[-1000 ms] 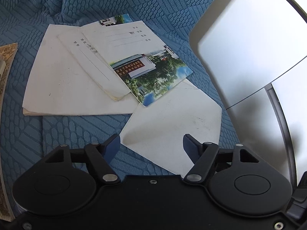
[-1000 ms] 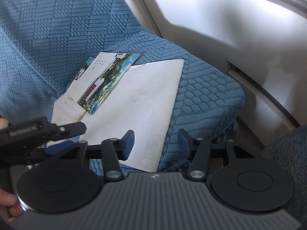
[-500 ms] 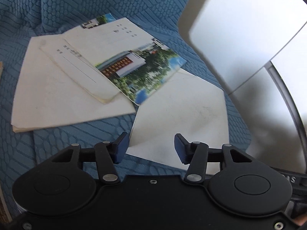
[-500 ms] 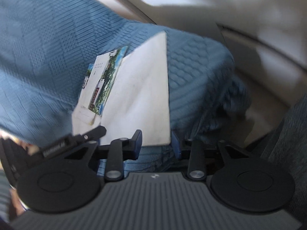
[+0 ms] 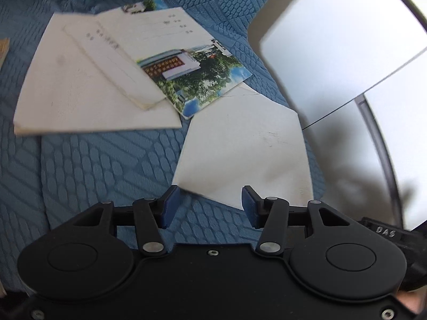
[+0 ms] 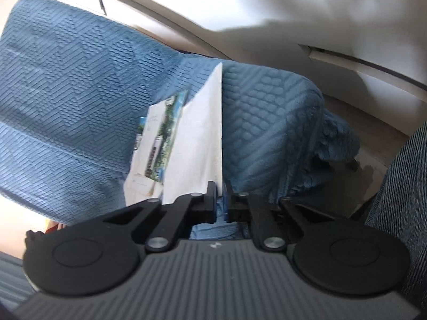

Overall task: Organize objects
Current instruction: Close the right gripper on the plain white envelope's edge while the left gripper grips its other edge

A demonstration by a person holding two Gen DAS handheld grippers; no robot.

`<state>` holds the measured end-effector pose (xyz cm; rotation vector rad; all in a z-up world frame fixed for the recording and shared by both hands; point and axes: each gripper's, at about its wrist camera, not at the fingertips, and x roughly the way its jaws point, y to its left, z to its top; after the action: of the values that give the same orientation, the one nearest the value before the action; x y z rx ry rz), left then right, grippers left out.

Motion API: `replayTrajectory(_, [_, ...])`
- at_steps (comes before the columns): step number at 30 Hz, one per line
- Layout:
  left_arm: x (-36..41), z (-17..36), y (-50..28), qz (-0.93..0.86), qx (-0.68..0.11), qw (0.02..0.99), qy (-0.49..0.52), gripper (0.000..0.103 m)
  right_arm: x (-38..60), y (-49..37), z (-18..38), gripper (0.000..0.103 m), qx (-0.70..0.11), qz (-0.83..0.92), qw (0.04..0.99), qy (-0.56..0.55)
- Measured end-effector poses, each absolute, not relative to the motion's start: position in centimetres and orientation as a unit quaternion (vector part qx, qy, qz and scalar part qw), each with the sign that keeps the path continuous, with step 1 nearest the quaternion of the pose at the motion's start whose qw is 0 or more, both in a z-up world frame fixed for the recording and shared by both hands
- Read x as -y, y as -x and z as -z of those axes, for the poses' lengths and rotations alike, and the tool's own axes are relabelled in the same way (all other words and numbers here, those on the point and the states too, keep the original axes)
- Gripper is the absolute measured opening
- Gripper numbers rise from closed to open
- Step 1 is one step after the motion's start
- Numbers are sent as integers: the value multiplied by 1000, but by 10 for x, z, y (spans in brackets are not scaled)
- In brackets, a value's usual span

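Several papers lie on a blue quilted cover. Nearest is a white envelope, with its near corner between the fingers of my left gripper, which is open and not pressing on it. A picture postcard overlaps a small lined envelope and a large white envelope behind. In the right wrist view, my right gripper is shut on the near edge of the white envelope, seen almost edge-on. The postcard lies to its left.
A pale grey panel stands close at the right of the cover. The blue cover drops off at its right end toward the floor. A person's denim leg is at the far right. A brown item shows at the left edge.
My right gripper rolled, came up to the white envelope's near edge and closed on it. The left jaws narrowed around the envelope's corner, then held still.
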<state>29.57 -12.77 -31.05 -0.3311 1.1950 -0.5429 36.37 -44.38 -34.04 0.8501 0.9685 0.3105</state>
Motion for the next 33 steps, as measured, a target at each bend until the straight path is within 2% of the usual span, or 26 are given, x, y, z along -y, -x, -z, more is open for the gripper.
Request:
replayTrajectory(4, [116, 308, -287, 259, -558, 760, 209, 57, 439, -359, 329, 5, -434, -165, 794, -392])
replayTrajectory(8, [112, 304, -277, 259, -558, 745, 258, 74, 436, -356, 321, 4, -433, -173, 792, -395])
replayTrajectory(18, [108, 340, -265, 258, -579, 620, 463, 77, 438, -345, 292, 4, -426, -181, 792, -398])
replayTrajectory(29, [108, 384, -266, 224, -567, 545, 576, 75, 451, -336, 268, 4, -442, -191, 773, -414])
replayTrajectory(31, [109, 388, -266, 220, -567, 541, 581, 69, 454, -335, 267, 4, -444, -190, 772, -414])
replayTrajectory(33, [113, 390, -266, 223, -575, 538, 575, 51, 456, -334, 267, 4, -445, -186, 776, -406])
